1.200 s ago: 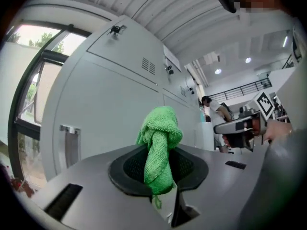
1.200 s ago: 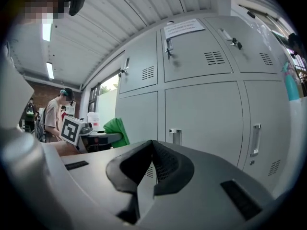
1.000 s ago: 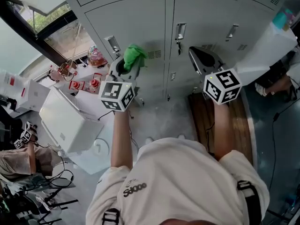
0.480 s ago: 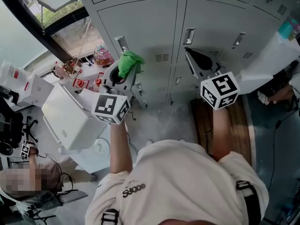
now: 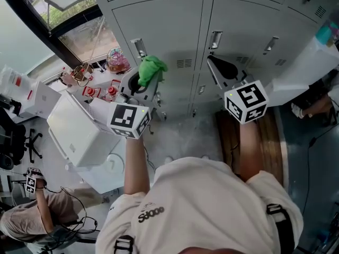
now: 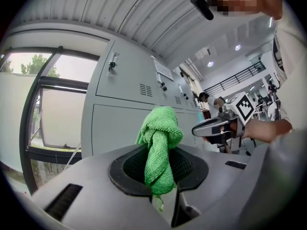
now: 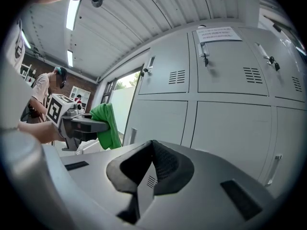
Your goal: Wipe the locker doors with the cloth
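My left gripper (image 5: 143,81) is shut on a bunched green cloth (image 5: 150,69), which sticks out past the jaws toward the grey locker doors (image 5: 159,30). In the left gripper view the cloth (image 6: 159,147) stands pinched between the jaws (image 6: 160,176), a short way from the lower-left locker door (image 6: 120,128). My right gripper (image 5: 222,67) hangs beside it at the right, shut and holding nothing, in front of the neighbouring door (image 5: 238,25). The right gripper view shows its jaws (image 7: 151,169) meeting, with the cloth (image 7: 106,126) at the left.
Door handles (image 5: 139,47) (image 5: 214,38) stick out from the lockers. A white box (image 5: 74,131) and small red items (image 5: 100,91) lie on the floor at the left, below a window (image 5: 63,20). A wooden bench (image 5: 254,142) stands at the right. A person (image 5: 37,216) sits at lower left.
The left gripper with the cloth dropped left and back from the door, then came slightly up and right again. The right gripper barely shifted.
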The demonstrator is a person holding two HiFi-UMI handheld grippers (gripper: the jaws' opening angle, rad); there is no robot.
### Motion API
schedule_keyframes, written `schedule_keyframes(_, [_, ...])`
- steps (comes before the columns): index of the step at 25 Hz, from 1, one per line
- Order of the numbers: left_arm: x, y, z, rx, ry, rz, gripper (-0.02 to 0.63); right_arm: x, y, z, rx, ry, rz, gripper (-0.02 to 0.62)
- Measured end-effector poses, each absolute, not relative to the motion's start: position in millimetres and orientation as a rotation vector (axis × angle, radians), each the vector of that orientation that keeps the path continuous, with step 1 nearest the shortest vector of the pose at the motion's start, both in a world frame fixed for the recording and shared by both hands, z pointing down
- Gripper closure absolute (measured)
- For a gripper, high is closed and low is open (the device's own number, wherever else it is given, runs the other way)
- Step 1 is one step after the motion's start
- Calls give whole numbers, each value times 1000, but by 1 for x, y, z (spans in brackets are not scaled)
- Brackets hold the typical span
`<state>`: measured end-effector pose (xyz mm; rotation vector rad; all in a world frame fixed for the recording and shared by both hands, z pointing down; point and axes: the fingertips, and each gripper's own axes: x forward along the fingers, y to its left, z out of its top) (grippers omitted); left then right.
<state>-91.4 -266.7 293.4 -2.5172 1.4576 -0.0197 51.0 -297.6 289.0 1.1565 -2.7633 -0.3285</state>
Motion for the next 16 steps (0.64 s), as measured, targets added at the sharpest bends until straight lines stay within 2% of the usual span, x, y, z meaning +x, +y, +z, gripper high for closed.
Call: schedule_keyframes(16, [-96, -269, 307, -2559, 1511, -16, 518, 53, -297, 298, 1154, -2767, -294, 586])
